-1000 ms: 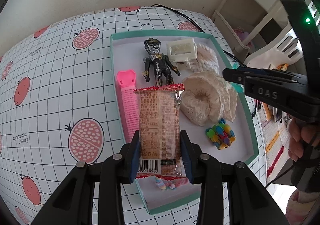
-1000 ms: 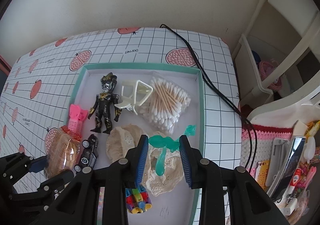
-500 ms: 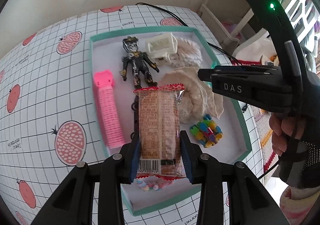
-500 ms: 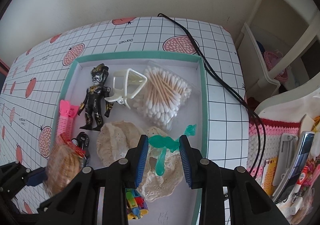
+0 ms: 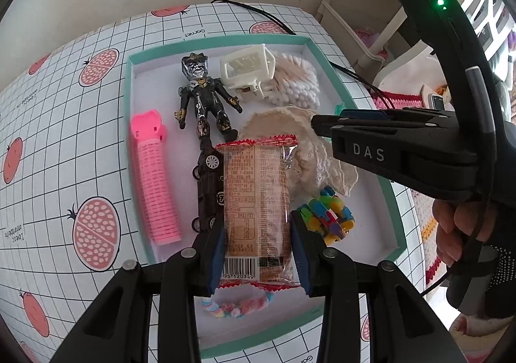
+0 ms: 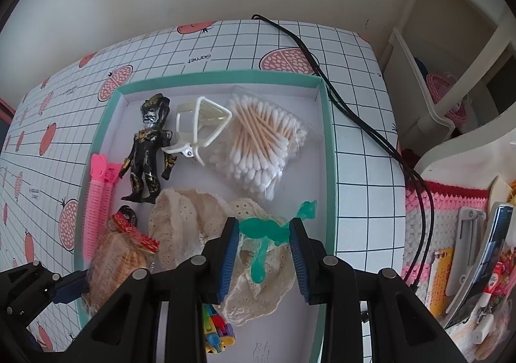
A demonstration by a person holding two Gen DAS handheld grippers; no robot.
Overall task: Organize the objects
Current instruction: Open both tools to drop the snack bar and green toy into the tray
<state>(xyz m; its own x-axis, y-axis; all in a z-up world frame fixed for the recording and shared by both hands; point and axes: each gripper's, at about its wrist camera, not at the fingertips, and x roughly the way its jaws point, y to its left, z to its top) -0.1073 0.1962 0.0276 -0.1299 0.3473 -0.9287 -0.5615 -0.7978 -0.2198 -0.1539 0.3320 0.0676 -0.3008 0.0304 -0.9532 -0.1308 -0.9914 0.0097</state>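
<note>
Left wrist view shows the left gripper (image 5: pixel 258 253) with its fingers clamped on a snack packet (image 5: pixel 256 208), held above the teal-rimmed tray (image 5: pixel 127 98) on the worktop (image 5: pixel 64 124). Beneath it lie a black toy car (image 5: pixel 208 179), a pink hair roller (image 5: pixel 154 182) and a dark figurine (image 5: pixel 203 98). Right wrist view has the right gripper (image 6: pixel 263 253) with fingers pinching a green plastic toy (image 6: pixel 267 234) over cream lace fabric (image 6: pixel 190 218), near a bag of cotton swabs (image 6: pixel 261 143).

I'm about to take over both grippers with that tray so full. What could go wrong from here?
1. The snack packet in the left gripper hangs over the toy car; dropped there, it would likely land crooked.
2. The right gripper pinches the green toy only at its edges, so it may slip onto the lace cloth.
</note>
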